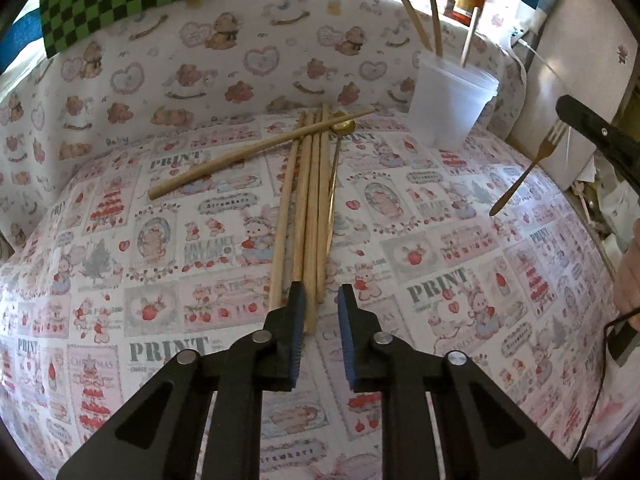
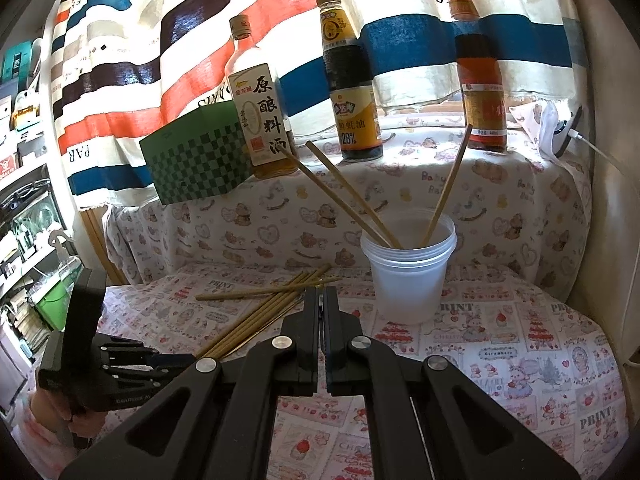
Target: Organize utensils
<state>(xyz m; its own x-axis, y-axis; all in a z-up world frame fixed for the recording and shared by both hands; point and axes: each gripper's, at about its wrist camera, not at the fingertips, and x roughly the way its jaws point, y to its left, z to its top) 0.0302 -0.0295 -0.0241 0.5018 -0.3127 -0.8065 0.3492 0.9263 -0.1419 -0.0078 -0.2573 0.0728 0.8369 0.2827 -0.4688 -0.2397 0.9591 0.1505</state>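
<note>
Right before us, the wooden chopsticks (image 1: 308,216) lie bundled on the cartoon-print tablecloth (image 1: 440,264), one loose stick (image 1: 256,152) crossing them beside a gold spoon (image 1: 334,172). Sauce bottles (image 2: 352,80) and a striped curtain (image 2: 400,40) stand behind. Our left gripper (image 1: 322,300) hovers low with its jaws parted over the bundle's near ends. Our right gripper (image 2: 321,300) is raised, clenched on a gold fork (image 1: 528,168). The translucent cup (image 2: 408,272) holds three sticks.

A bundle of chopsticks (image 1: 306,216) lies mid-table (image 1: 460,248), one chopstick (image 1: 256,152) crossing it. A cup (image 1: 452,100) holding three sticks (image 2: 352,196) stands to the right, bottles (image 2: 352,80) behind.
</note>
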